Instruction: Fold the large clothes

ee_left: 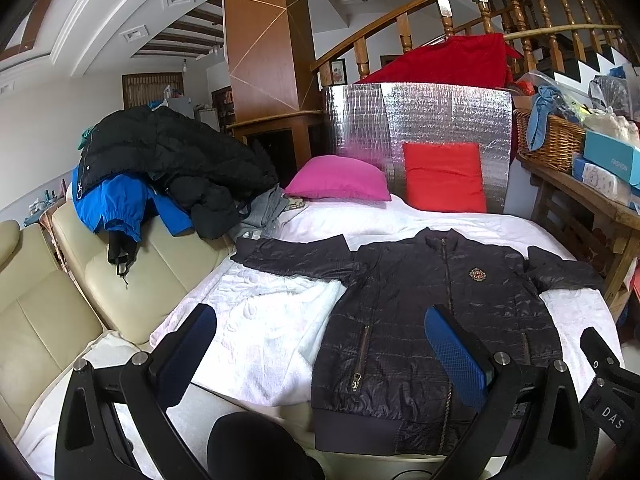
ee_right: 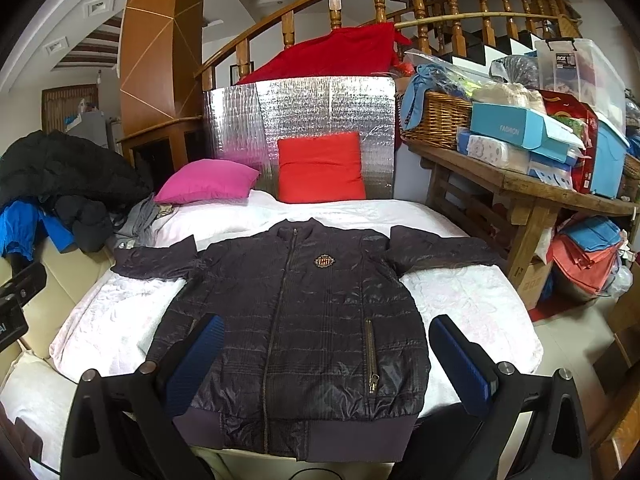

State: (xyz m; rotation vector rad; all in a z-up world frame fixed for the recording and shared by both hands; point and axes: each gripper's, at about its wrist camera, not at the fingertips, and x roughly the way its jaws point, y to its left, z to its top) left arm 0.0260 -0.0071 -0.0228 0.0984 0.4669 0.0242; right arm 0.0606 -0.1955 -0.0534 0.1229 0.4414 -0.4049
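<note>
A dark navy quilted jacket (ee_left: 432,320) lies flat and face up on the white bed cover (ee_left: 260,332), zipped, both sleeves spread out sideways, hem toward me. It also shows in the right wrist view (ee_right: 304,320). My left gripper (ee_left: 320,320) is open and empty, held above the jacket's left front edge near the hem. My right gripper (ee_right: 326,330) is open and empty, held above the jacket's lower half. Neither gripper touches the jacket. Part of the right gripper (ee_left: 604,368) shows at the right edge of the left wrist view.
A pink pillow (ee_right: 206,182) and a red pillow (ee_right: 322,168) lie at the bed's far end against a silver foil panel (ee_right: 300,108). A pile of dark and blue clothes (ee_left: 160,172) sits on a cream sofa (ee_left: 48,304) on the left. A cluttered wooden table (ee_right: 520,184) stands on the right.
</note>
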